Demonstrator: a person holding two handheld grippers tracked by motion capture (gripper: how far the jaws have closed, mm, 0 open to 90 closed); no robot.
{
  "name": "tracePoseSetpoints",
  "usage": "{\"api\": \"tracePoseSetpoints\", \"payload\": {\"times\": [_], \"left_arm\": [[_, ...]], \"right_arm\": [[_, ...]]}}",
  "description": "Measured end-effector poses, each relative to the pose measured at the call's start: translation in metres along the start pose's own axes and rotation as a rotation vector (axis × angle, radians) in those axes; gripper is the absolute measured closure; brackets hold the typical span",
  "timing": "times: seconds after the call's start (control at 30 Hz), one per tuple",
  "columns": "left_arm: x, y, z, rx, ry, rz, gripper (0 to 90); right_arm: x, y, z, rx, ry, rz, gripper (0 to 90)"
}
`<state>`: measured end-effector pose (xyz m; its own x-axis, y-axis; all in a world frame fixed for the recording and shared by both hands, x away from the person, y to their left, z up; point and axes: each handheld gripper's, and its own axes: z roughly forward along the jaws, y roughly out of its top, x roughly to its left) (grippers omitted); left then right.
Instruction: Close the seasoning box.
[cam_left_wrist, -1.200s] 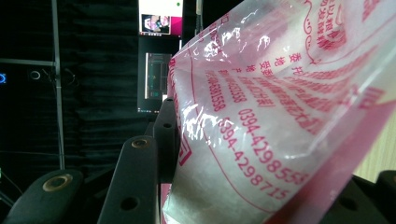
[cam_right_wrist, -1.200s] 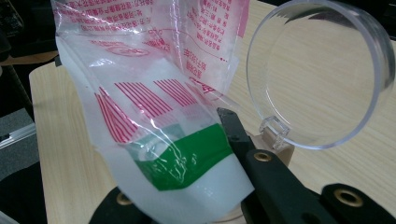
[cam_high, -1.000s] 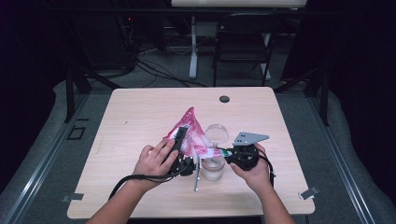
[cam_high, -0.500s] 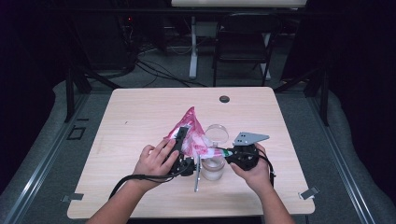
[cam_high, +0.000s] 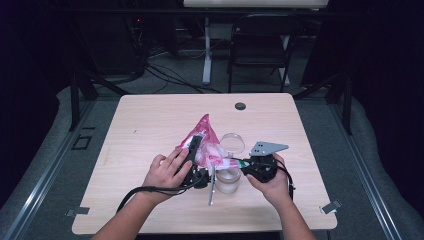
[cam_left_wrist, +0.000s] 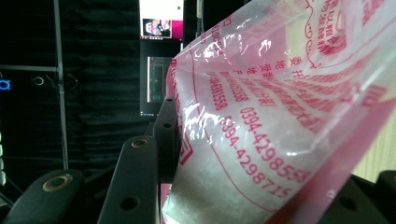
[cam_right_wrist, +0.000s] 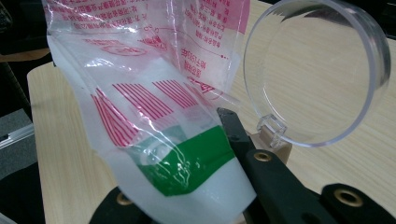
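Note:
A pink-and-clear plastic bag (cam_high: 205, 136) of white powder is held up over the table between both grippers. My left gripper (cam_high: 193, 148) is shut on the bag's body, and in the left gripper view the bag (cam_left_wrist: 280, 116) bulges between the black jaws. My right gripper (cam_high: 240, 164) is shut on the bag's green-printed corner (cam_right_wrist: 187, 158), which points down at a clear jar (cam_high: 227, 181). The jar's round hinged lid (cam_high: 232, 142) stands open, and it looks large in the right gripper view (cam_right_wrist: 317, 70).
A thin metal utensil (cam_high: 211, 192) lies on the wooden table (cam_high: 150, 125) just left of the jar. A black round grommet (cam_high: 240, 106) sits near the far edge. A chair (cam_high: 260, 45) and cables stand beyond the table.

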<state>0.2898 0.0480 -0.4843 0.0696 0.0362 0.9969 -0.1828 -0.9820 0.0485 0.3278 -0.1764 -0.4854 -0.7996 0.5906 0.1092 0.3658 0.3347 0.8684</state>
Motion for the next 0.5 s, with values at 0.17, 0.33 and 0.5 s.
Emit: {"api": "tracePoseSetpoints", "payload": {"times": [0.17,0.33,0.5], "left_arm": [[0.0011,0.0007,0.0002,-0.006,0.007,0.015,61.6],[0.0022,0.0014,-0.0002,0.005,-0.001,0.016,61.6],[0.0024,0.0018,-0.0006,0.006,-0.005,0.014,61.6]], "right_arm": [[-0.0001,0.0000,-0.0001,-0.001,-0.001,0.001,89.7],[-0.0004,-0.0001,-0.0003,-0.001,0.000,0.001,89.7],[-0.0004,0.0000,-0.0004,-0.003,-0.001,0.002,89.7]]}}
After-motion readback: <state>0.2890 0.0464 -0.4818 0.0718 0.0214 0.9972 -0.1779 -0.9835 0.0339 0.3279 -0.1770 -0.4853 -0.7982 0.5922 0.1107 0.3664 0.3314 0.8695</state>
